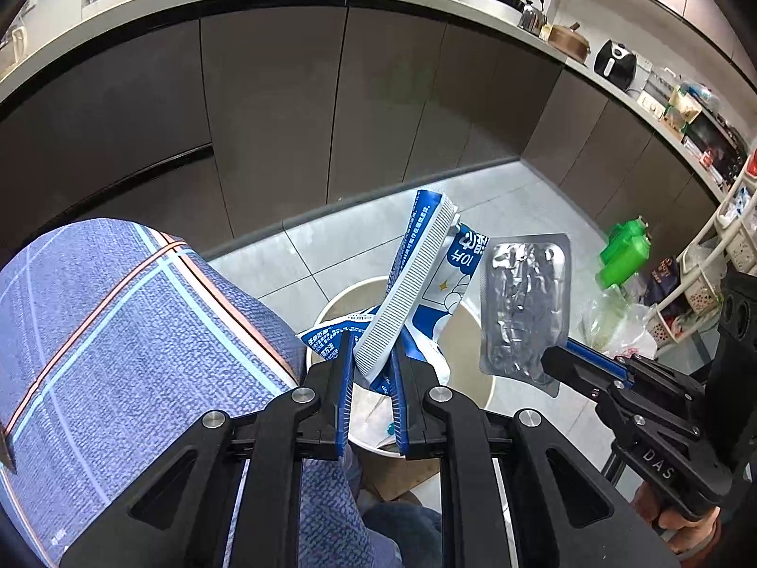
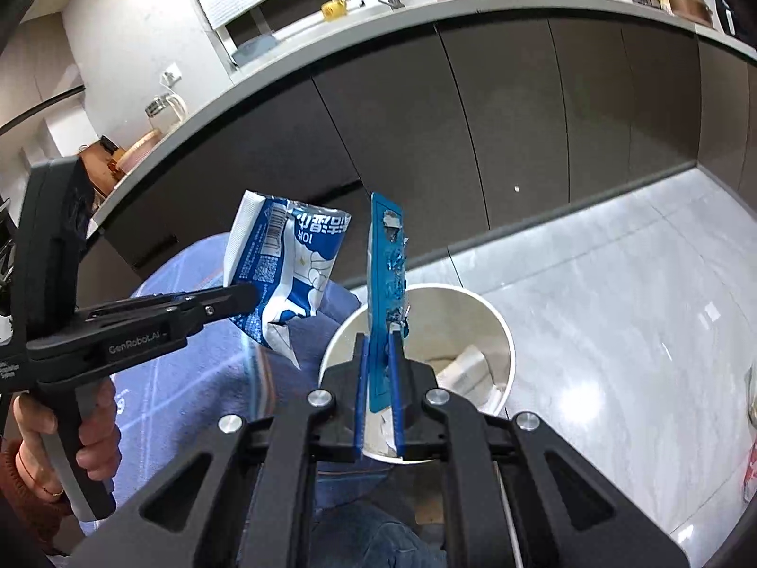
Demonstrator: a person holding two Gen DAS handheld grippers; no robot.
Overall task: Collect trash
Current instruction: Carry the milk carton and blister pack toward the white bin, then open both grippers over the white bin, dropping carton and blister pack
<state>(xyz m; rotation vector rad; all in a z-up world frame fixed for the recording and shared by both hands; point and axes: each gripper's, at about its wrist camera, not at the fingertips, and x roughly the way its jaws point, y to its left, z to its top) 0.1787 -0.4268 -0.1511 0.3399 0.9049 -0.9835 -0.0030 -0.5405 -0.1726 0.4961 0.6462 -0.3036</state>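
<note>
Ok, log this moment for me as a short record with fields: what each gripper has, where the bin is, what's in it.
left gripper: shut on blue-and-white wipes packet
right gripper: shut on empty blister pack, foil back silver, front blue
trash bin: white, round, open, on the tiled floor below both grippers
bin contents: white crumpled paper
items over bin: both held above the opening, not yet dropped
backdrop: dark kitchen cabinets
</note>
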